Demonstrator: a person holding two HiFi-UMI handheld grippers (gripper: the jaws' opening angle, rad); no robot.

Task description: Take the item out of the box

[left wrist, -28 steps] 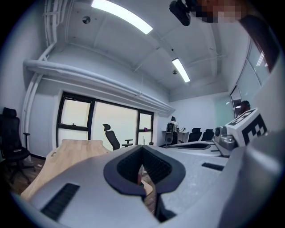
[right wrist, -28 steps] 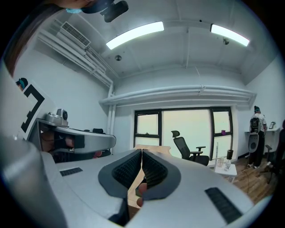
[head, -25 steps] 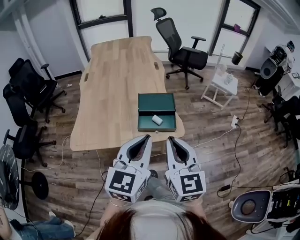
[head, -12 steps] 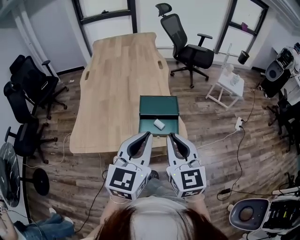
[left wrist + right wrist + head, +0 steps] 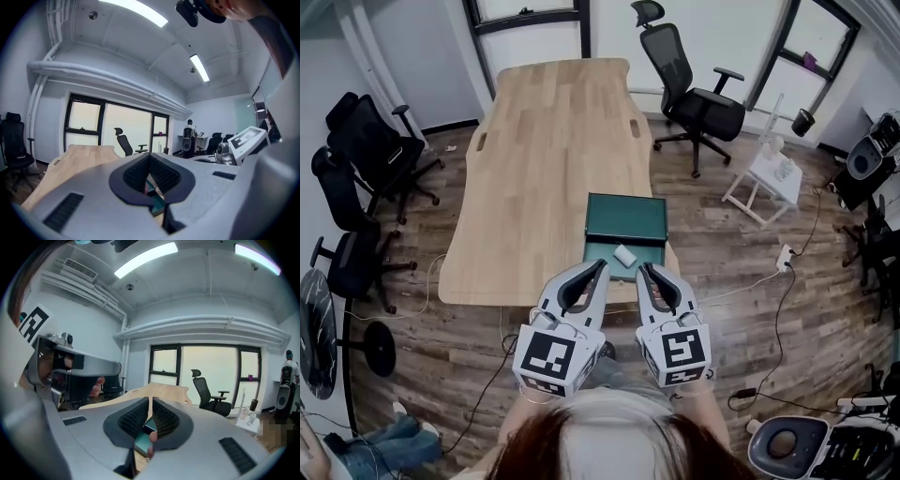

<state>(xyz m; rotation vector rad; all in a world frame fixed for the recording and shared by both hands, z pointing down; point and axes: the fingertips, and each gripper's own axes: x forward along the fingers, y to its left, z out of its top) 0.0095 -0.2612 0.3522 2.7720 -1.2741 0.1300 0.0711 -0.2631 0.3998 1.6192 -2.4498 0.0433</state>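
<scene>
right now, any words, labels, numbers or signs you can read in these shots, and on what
No readable words or numbers.
left claw: its cube bears only a black-and-white square marker, no letters.
right claw: the same.
green box: no label shows.

wood-plank floor [image 5: 825, 309], long pale wooden counter [image 5: 544, 159], black office chairs [image 5: 698, 103] around it, small white side table [image 5: 766, 178] at right, dark-framed windows [image 5: 206, 366], ceiling strip lights [image 5: 145, 254].

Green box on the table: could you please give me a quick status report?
Both shut and empty: left gripper, right gripper. Inside open green box: white item, untouched. Nothing between grippers and box.
</scene>
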